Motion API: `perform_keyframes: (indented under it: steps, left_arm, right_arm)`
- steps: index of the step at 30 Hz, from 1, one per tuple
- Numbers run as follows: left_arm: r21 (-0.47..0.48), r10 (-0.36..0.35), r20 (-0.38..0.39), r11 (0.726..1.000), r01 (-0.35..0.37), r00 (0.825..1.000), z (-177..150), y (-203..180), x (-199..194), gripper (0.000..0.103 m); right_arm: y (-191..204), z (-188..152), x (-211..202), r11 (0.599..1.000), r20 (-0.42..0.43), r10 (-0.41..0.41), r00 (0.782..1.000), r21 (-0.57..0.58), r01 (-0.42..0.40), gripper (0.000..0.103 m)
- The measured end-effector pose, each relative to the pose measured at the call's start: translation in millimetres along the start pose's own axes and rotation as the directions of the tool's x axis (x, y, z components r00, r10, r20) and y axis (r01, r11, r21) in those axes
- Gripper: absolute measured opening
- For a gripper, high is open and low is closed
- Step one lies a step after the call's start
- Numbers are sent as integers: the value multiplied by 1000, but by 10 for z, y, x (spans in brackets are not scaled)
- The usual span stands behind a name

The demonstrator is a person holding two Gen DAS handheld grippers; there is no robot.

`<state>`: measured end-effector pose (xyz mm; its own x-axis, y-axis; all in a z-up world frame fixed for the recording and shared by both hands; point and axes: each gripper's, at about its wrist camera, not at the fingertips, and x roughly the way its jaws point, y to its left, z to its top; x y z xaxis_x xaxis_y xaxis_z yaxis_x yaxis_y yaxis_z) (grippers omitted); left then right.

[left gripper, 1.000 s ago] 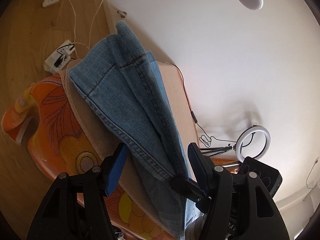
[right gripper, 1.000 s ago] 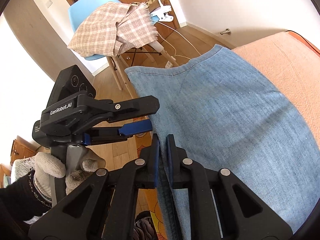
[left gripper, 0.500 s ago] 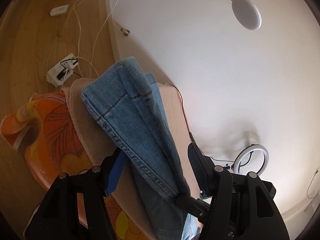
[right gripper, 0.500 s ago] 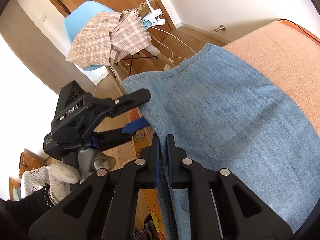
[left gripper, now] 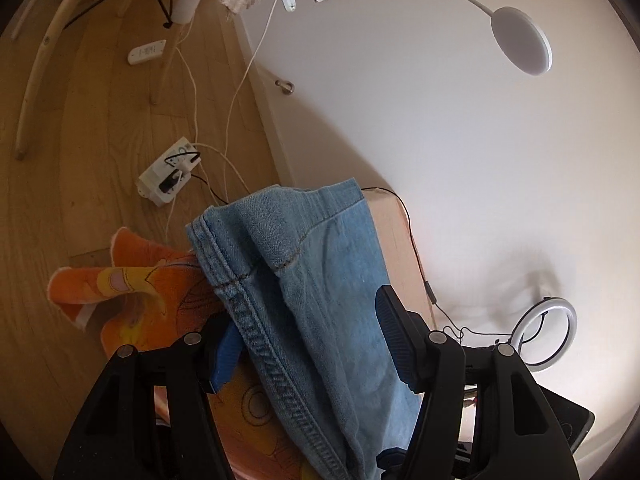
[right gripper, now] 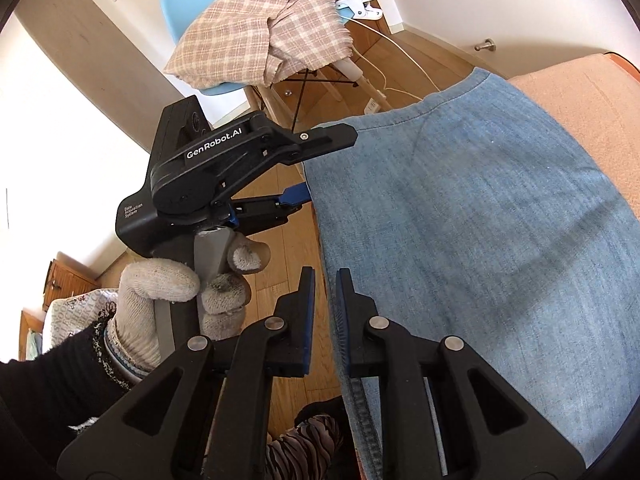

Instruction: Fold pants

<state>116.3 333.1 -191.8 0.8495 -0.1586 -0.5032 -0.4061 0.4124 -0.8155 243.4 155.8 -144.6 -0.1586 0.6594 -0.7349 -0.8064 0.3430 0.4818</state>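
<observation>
The peach-coloured padded surface (right gripper: 572, 96) fills the upper right of the right wrist view and carries most of the scene; an orange flower-print cloth (left gripper: 132, 288) hangs off its near edge toward the wooden floor (left gripper: 80, 184). Over that surface lie the blue denim pants (right gripper: 472, 240), spread flat, with one long seamed edge running along the surface's side nearest the person. In the left wrist view the same denim stands up as a thick folded band with double stitching, rising between the claw's two fingers.

Behind, a light blue chair (right gripper: 192, 4) holds a pink plaid cloth (right gripper: 260, 36). A white clip-on lamp (left gripper: 520, 40) arches over the white wall, a ring light (left gripper: 546, 334) stands lower down, and a white power strip (left gripper: 168, 172) lies on the floor with cables running to it.

The left gripper (left gripper: 304, 344) is held in a hand in a white knitted glove (right gripper: 160, 292) with a black sleeve. Its jaws stand partly apart with the folded seam of the pants between them. The denim lies against the left blue pad, but whether both pads press on it cannot be told.

The right gripper (right gripper: 324, 312) has its jaws nearly together and they have just been opening a little. A narrow gap shows between the pads, and the pants' seam edge runs down just behind that gap. Whether the pads still pinch the cloth cannot be told.
</observation>
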Motion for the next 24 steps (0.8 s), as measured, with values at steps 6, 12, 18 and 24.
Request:
perform_keyframes:
  steps: [6, 12, 18, 24]
  left_arm:
    - [102, 18, 55, 995, -24, 998, 81, -94, 11, 26]
    - [236, -40, 77, 972, 20, 996, 49, -264, -21, 16]
    - [421, -68, 54, 906, 39, 996, -150, -649, -42, 12]
    - [661, -89, -61, 743, 108, 994, -620, -1121, -15, 7]
  right_arm:
    - [-48, -77, -105, 1000, 13, -18, 1000, 23, 18, 12]
    - [-153, -142, -392, 996, 76, -42, 996, 77, 36, 29]
    - [-516, -144, -797, 977, 174, -70, 982, 210, 33, 53]
    - [-1075, -40, -1159, 914, 298, -23, 954, 393, -101, 70]
